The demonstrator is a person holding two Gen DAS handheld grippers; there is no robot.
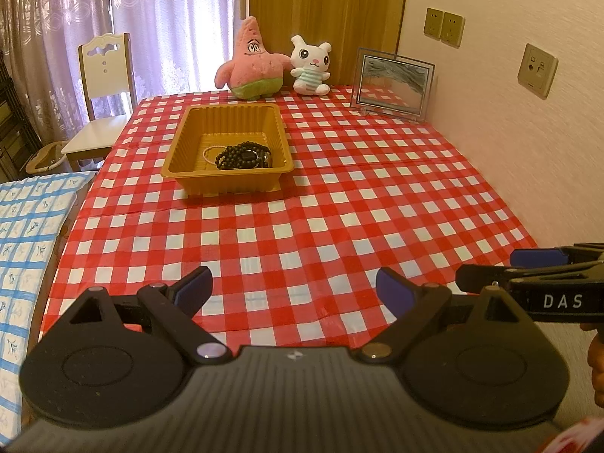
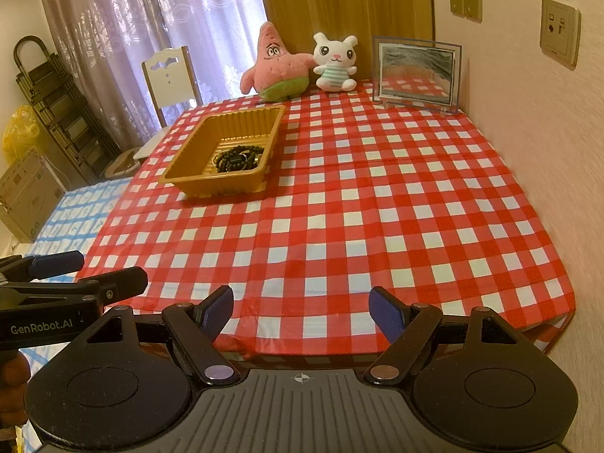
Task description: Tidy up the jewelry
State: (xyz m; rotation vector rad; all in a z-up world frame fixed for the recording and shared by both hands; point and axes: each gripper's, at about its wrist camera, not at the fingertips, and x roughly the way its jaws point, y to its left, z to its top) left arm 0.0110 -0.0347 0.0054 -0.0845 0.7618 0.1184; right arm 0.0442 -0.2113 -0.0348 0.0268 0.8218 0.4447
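Note:
A golden plastic tray stands on the red checked table, left of centre. In it lie dark bead bracelets and a thin pale bracelet. My left gripper is open and empty above the table's near edge, well short of the tray. My right gripper is open and empty, also at the near edge. Each gripper shows at the side of the other's view: the right one in the left wrist view and the left one in the right wrist view.
A pink star plush and a white bunny plush sit at the table's far edge. A framed picture leans at the far right by the wall. A white chair stands left of the table. A blue checked cloth lies lower left.

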